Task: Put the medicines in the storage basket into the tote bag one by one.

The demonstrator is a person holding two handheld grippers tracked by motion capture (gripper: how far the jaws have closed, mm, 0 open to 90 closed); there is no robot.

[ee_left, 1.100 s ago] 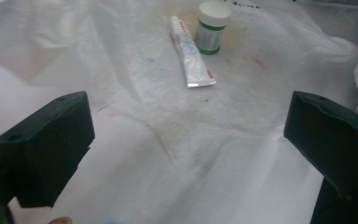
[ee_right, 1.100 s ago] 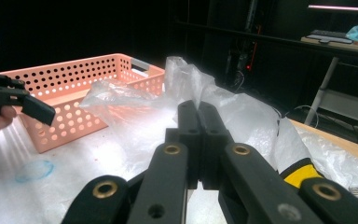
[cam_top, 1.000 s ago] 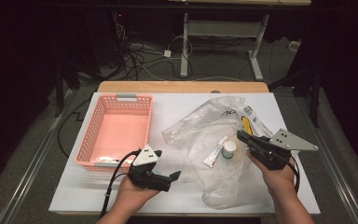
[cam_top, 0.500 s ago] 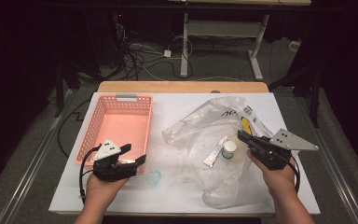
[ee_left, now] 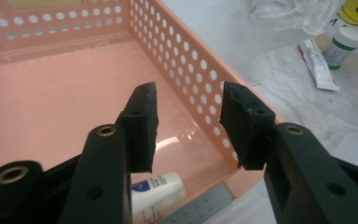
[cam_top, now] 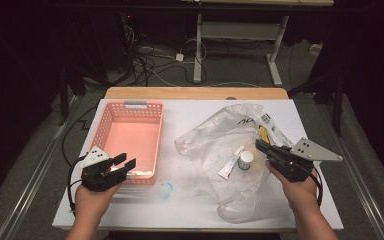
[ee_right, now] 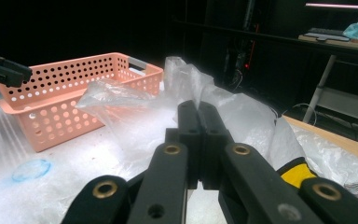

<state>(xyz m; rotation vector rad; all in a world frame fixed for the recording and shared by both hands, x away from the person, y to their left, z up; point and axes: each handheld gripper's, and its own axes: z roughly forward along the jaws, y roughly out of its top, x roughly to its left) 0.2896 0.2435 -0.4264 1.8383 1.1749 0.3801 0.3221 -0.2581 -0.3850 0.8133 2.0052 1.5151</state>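
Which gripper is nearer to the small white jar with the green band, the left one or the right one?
Right. The right gripper sits just beside the small white jar, shut on the clear plastic bag. The left gripper hangs over the pink basket, far across the table.

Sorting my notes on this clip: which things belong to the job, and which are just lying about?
Job: basket, bag, tube, jar, bottle in the basket.
Lying about: blue ring, floor cables, far desk.

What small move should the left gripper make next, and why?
Probably swing the left gripper across toward the tube beside the small bottle: its jaws have just been closing on nothing above the basket, where one white item already lies.
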